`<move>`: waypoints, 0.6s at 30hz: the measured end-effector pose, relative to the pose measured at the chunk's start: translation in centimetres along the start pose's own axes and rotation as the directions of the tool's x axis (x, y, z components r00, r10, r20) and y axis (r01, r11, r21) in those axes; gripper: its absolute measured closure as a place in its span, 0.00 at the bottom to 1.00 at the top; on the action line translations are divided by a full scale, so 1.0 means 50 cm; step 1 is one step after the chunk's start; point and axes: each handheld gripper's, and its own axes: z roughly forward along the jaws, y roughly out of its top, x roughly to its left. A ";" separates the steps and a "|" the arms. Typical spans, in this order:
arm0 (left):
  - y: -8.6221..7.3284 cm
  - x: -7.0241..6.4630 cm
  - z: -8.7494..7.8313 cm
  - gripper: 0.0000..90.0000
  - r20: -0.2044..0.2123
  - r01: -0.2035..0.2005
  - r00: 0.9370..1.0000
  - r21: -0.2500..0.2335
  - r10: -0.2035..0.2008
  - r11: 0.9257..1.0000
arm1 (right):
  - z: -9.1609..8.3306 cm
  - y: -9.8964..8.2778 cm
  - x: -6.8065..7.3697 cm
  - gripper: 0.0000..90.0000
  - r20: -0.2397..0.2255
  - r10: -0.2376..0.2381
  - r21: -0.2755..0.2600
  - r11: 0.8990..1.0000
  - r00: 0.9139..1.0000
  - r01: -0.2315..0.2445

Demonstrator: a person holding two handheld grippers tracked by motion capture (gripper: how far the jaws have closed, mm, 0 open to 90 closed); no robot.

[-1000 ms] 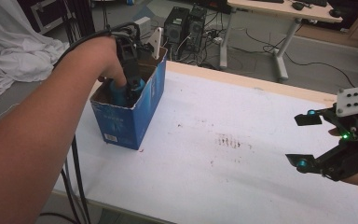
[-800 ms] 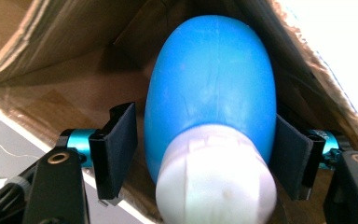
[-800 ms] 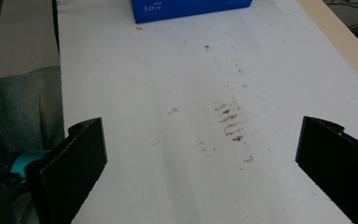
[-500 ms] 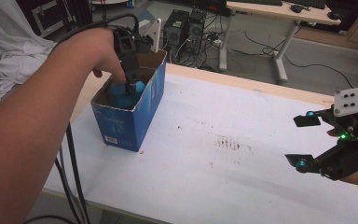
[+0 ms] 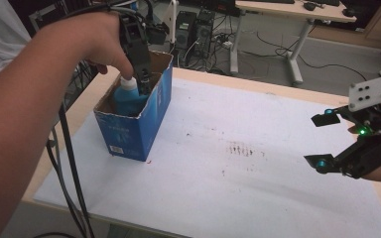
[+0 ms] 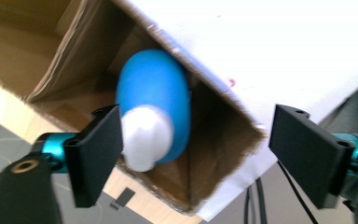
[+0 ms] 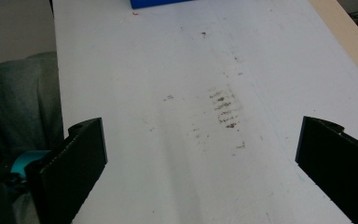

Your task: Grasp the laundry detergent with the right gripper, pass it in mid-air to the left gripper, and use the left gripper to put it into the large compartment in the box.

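Table (image 5: 258, 188); box (image 5: 129, 134), bottle (image 5: 126, 96) seemingly half-hidden inside.

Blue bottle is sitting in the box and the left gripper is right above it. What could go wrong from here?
The left gripper, whose jaws have just been opening, hangs close over the blue bottle. One pad sits beside the white cap, so lifting at a slant might catch it and tip the bottle. The cardboard box stands near the table edge, and a snag on its torn rim could drag it off.
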 end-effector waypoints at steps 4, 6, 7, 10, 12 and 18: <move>0.010 -0.022 -0.016 0.17 0.005 -0.049 0.999 0.000 0.049 0.999 | -0.004 0.006 -0.002 0.01 -0.001 -0.008 0.017 1.000 1.000 0.008; 0.018 -0.038 -0.025 0.17 0.009 -0.092 0.996 -0.001 0.092 0.996 | -0.004 0.008 -0.003 0.01 -0.012 -0.009 0.034 0.999 1.000 0.009; 0.022 -0.046 -0.028 0.15 0.009 -0.105 0.994 -0.004 0.105 0.994 | -0.004 0.008 -0.003 0.01 -0.012 -0.011 0.046 0.999 1.000 0.011; 0.040 -0.078 -0.039 0.14 0.030 -0.178 0.984 -0.003 0.178 0.984 | -0.008 0.010 -0.005 0.01 -0.019 -0.014 0.088 0.996 1.000 0.016; 0.046 -0.088 -0.040 0.13 0.027 -0.206 0.978 0.001 0.206 0.979 | -0.009 0.011 -0.005 0.01 -0.020 -0.017 0.095 0.995 1.000 0.019; 0.067 -0.122 -0.034 0.08 0.057 -0.293 0.955 0.004 0.293 0.956 | -0.015 0.019 -0.007 0.01 -0.037 -0.024 0.165 0.986 0.999 0.030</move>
